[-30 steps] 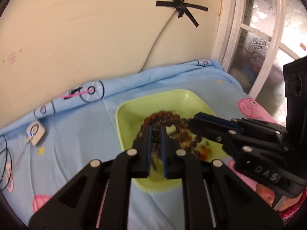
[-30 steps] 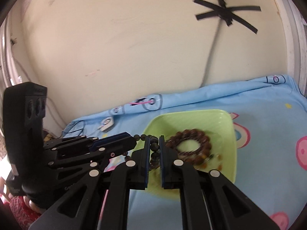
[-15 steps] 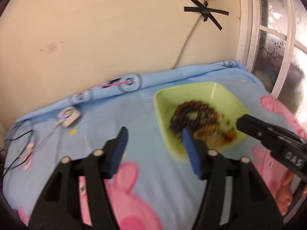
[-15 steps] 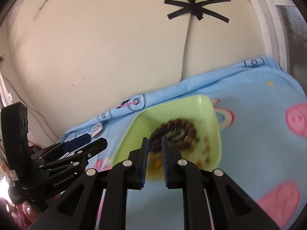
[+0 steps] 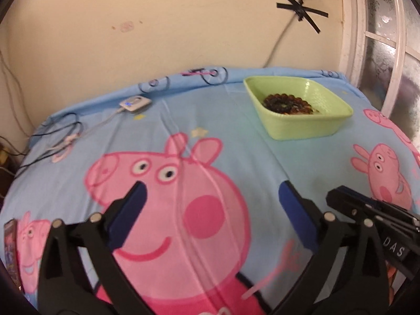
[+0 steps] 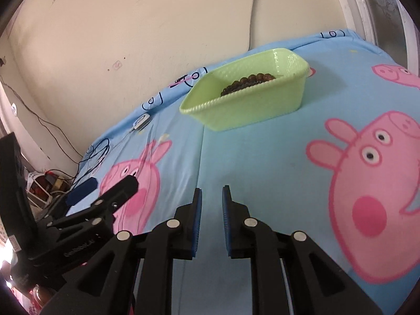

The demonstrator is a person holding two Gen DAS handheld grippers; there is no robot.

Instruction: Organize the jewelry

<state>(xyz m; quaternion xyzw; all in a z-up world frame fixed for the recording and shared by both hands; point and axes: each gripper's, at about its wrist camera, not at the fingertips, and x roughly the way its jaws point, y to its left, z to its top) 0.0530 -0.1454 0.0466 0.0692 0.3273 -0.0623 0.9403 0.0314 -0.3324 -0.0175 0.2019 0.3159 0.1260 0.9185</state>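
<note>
A: 2 grippers are seen above a blue cartoon-pig sheet [image 5: 236,136]. How are they set?

B: The left gripper [image 5: 212,197] is spread wide, nothing being held between its blue pads [image 5: 296,210]. The right gripper [image 6: 211,197] is parted by a narrow gap, and nothing is gripped there either.

A: Where is the jewelry found?

B: Dark beaded bracelets [image 5: 287,102] are piled inside the green tray [image 5: 302,128], which is set on the sheet near the wall, well apart from both grippers.

A: What else is noticed?

B: A small white device [image 5: 135,103] with its cable is laid on the sheet, left of the tray. Black tape [image 5: 302,13] is crossed over a cord on the wall.
</note>
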